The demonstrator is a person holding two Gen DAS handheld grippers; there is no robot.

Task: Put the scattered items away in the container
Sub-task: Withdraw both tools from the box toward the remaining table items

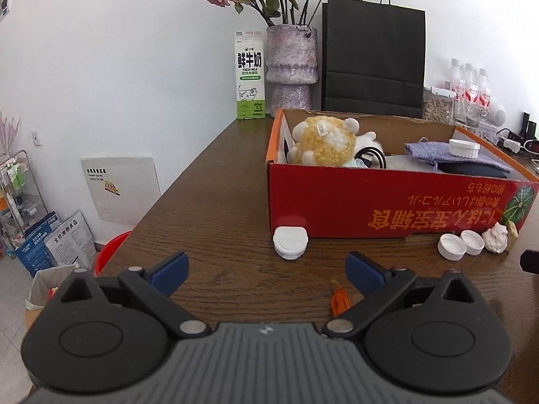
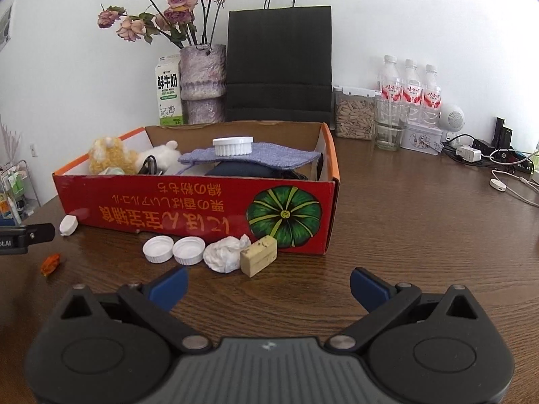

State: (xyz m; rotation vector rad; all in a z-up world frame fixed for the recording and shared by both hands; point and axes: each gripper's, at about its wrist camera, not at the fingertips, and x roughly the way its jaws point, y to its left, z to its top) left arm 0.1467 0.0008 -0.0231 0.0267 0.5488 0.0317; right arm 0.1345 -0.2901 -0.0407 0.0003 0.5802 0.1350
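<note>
A red cardboard box (image 1: 387, 202) (image 2: 188, 207) stands on the brown table and holds a yellow plush toy (image 1: 325, 141) (image 2: 107, 155), a purple cloth (image 2: 256, 156) and a white jar lid (image 2: 233, 145). Along its front lie a white flip cap (image 1: 290, 242) (image 2: 68, 225), two white round lids (image 1: 452, 246) (image 2: 173, 249), a crumpled tissue (image 2: 225, 254) (image 1: 494, 237) and a cork block (image 2: 258, 256). An orange dried scrap (image 1: 337, 303) (image 2: 51, 264) lies nearer. My left gripper (image 1: 267, 271) is open just short of the flip cap. My right gripper (image 2: 267, 286) is open in front of the cork block.
Behind the box stand a milk carton (image 1: 249, 75), a vase of dried roses (image 1: 291, 67), a black paper bag (image 1: 372, 54), water bottles (image 2: 409, 87), a jar of seeds (image 2: 353, 112) and cables (image 2: 505, 171). The table's left edge drops to floor clutter (image 1: 50, 245).
</note>
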